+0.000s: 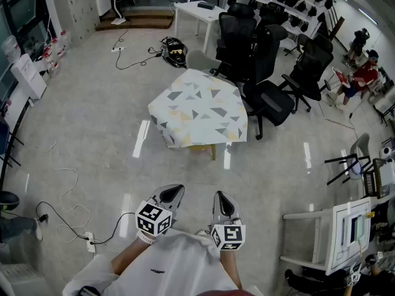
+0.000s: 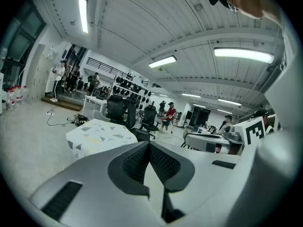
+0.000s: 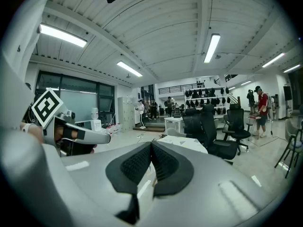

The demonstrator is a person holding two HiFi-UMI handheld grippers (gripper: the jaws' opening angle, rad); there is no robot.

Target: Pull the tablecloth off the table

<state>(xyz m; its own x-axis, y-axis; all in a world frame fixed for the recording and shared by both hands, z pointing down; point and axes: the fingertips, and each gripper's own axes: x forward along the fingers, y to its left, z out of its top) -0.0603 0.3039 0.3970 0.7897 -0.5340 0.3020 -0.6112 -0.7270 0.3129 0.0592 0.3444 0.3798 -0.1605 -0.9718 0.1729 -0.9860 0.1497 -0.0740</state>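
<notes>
the tablecloth [image 1: 199, 106] hides the table beneath, all but one leg [image 1: 213, 152] at its near edge.

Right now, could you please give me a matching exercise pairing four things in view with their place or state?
1 tablecloth
2 left gripper
3 black office chair
4 power strip

A on the floor, lower left
B jaws together, nothing between
C draped over the table
D just right of the table

Pairs: 1-C; 2-B; 3-D; 4-A
</notes>
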